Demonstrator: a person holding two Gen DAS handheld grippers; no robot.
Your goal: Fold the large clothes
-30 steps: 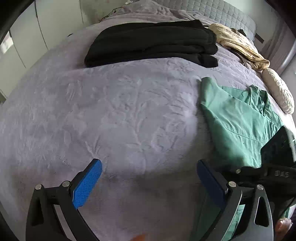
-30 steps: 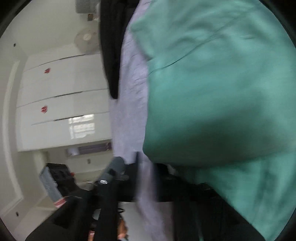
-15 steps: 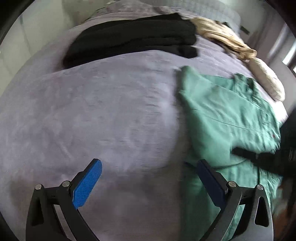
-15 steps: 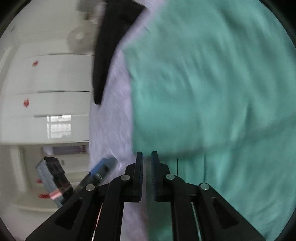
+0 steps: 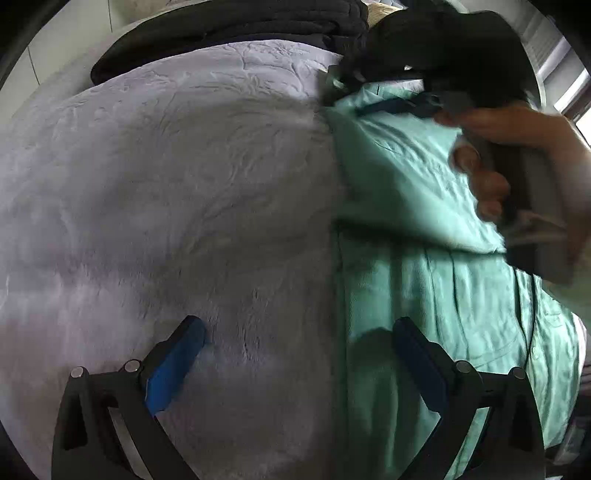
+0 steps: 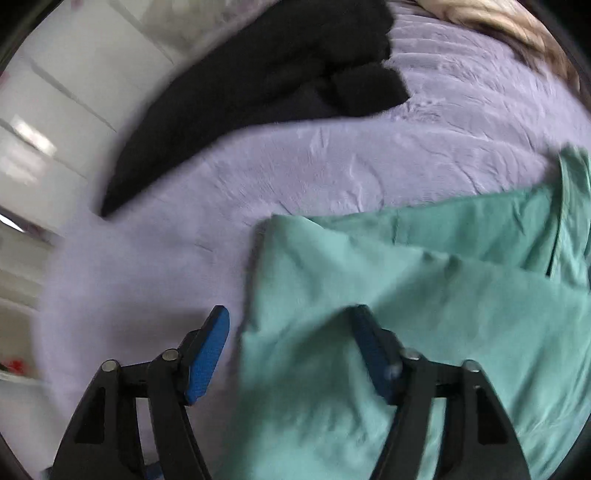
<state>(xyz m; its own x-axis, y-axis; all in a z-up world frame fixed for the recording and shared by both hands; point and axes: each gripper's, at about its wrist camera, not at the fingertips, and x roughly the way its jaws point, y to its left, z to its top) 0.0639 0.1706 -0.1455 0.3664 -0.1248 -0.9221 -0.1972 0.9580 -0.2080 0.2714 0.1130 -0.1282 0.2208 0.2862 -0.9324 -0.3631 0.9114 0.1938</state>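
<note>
- The green garment lies on the lilac bedspread of the bed, on the right side of the left wrist view, with its upper part folded over onto the lower part.
- The left tool hangs wide apart and empty; one blue pad is over the bedspread, the other over the garment's left edge.
- The right tool has its jaws opening; they straddle the garment's left edge, and the pads do not press on the cloth.
- In the left wrist view, a hand grips the right tool's handle above the garment.
- A folded black garment lies farther up the bed, apart from the green one.
- A beige cloth lies at the far right corner.
</note>
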